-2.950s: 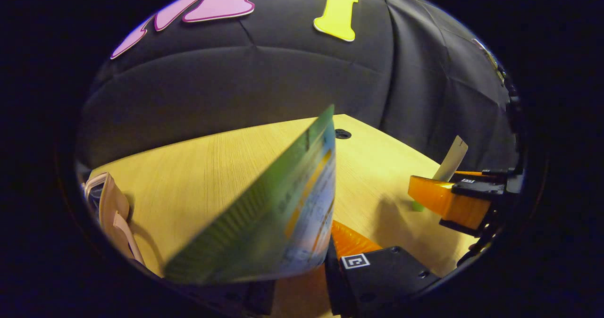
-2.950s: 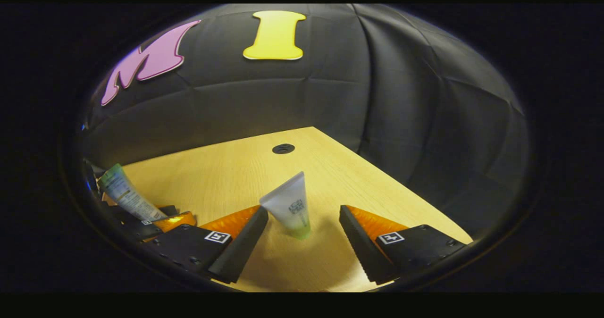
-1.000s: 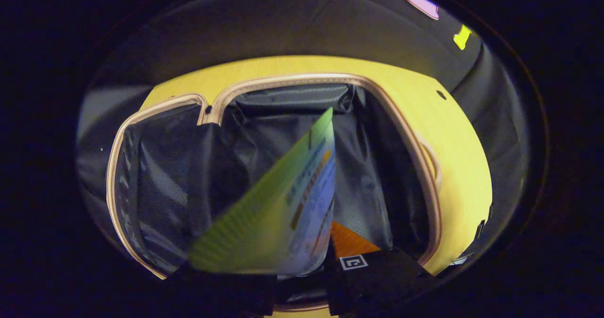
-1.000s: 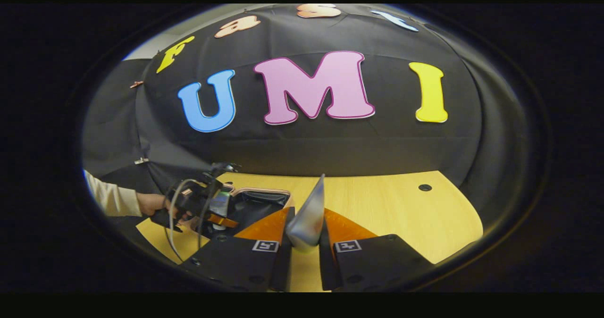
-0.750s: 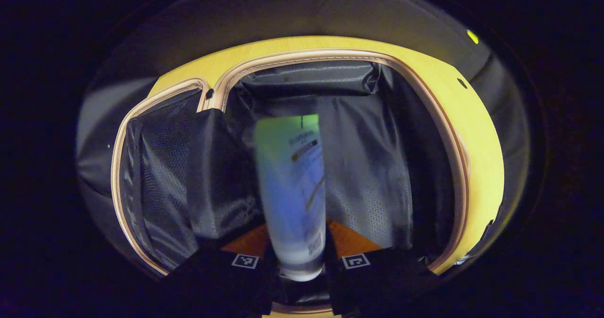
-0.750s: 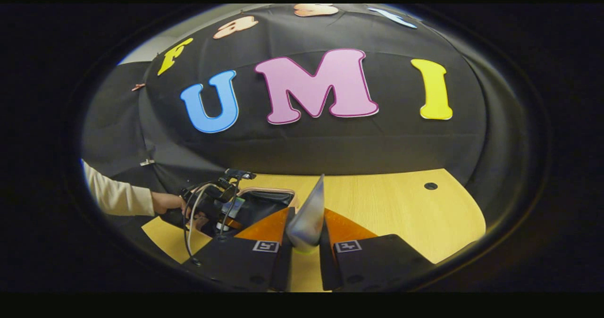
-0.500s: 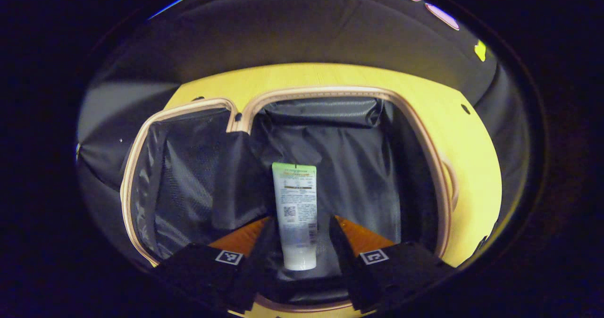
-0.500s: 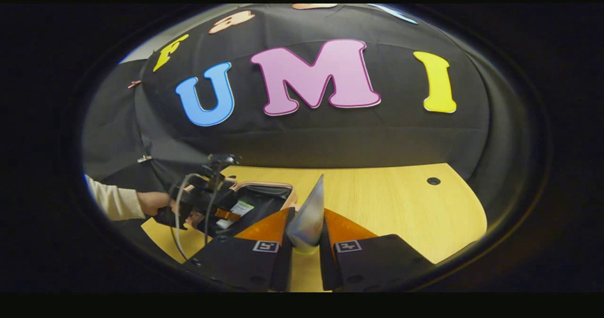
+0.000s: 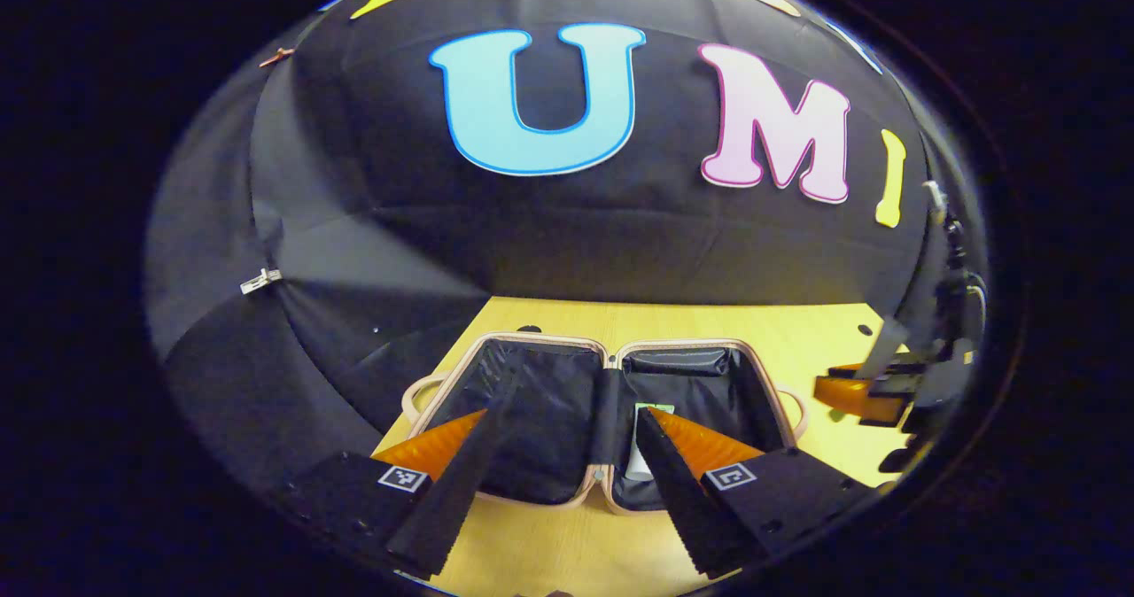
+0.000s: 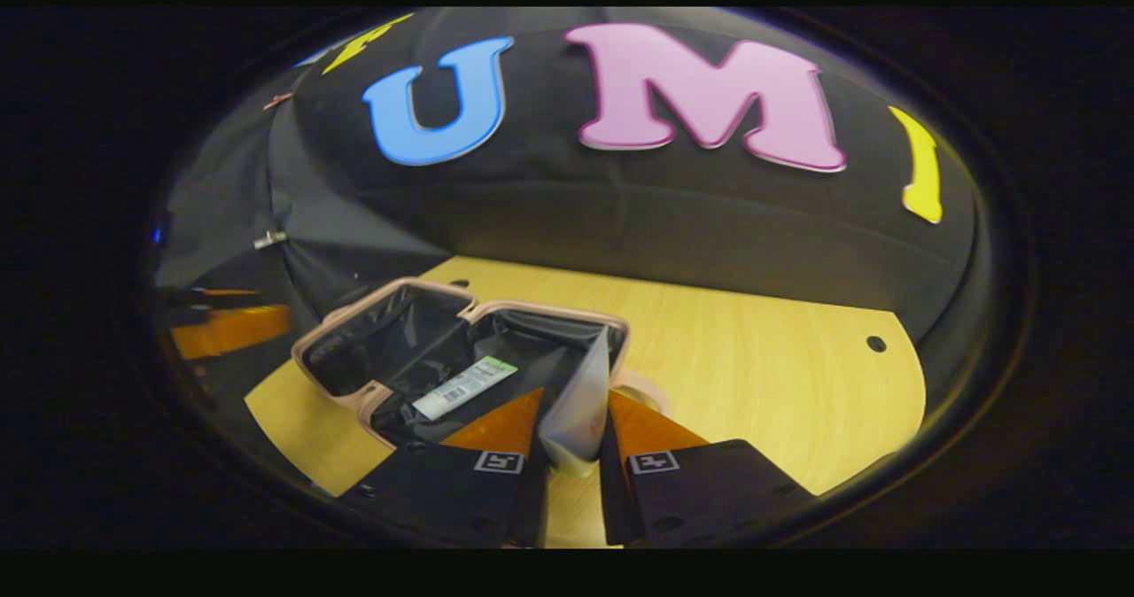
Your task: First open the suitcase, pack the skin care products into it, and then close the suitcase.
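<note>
The suitcase point(image 9: 567, 420) is laid open flat on the wooden bench point(image 10: 753, 376), both halves lined in dark fabric and edged with a pale pink rim. In the left gripper view it is seen near the bench's far edge, toward the black cloth wall, with its two halves side by side and the hinge between them.

The left tongs point(image 9: 561, 477) are held wide apart above the bench's near edge, in front of the suitcase, and nothing is held between the fingers point(image 9: 447, 491). One white tube with a green end point(image 10: 462, 389) is seen lying flat on the lining inside the suitcase half that is nearer to the right tongs; in the left gripper view a part of it point(image 9: 641, 455) is glimpsed in the right-hand half, just behind the right finger of the left tongs.

The right tongs point(image 10: 574, 455) are closed narrowly on a second tube, a frosted translucent tube point(image 10: 578, 411), which is gripped from both sides near its cap end, with its flat crimped end pointed up and away. This tube is held over the near rim of the suitcase, by the pale handle loop point(image 10: 640, 389) at the suitcase's side. In the left gripper view the right tongs point(image 9: 873, 376) are seen off to the right above the bench, with the same tube pointing upward from them.

A small dark round hole point(image 10: 876, 344) is seen in the bench top toward its right corner.
</note>
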Demonstrator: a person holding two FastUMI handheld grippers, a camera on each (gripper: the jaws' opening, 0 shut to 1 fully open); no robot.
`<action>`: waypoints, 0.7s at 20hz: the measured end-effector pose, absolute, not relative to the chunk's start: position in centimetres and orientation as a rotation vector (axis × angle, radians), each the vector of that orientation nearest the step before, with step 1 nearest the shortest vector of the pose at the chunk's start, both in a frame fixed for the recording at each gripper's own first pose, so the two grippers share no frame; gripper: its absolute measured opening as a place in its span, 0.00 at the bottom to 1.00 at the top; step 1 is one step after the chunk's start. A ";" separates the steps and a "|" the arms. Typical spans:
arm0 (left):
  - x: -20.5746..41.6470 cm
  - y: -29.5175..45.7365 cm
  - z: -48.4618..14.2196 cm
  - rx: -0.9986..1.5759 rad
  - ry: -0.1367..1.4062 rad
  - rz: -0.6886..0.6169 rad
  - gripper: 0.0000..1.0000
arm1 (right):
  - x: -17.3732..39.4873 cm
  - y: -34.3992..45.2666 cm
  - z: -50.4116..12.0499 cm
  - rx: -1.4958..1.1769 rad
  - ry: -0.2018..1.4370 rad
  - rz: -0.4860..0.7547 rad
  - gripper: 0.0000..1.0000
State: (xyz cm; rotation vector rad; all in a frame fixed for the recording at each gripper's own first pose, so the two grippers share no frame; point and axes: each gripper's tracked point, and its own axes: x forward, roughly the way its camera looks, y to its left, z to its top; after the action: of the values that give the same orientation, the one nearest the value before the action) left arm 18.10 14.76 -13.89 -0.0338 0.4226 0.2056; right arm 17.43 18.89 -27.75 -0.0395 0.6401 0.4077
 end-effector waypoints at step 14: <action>7.2 21.2 -18.7 -0.267 0.527 0.263 0.96 | 19.7 24.1 -38.7 -0.048 0.931 0.242 0.46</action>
State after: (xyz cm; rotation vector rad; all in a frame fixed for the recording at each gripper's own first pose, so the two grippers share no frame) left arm 7.20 21.22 -18.66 -0.2674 0.5271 0.2630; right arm 19.73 24.08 -38.74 -0.0477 0.9306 0.2419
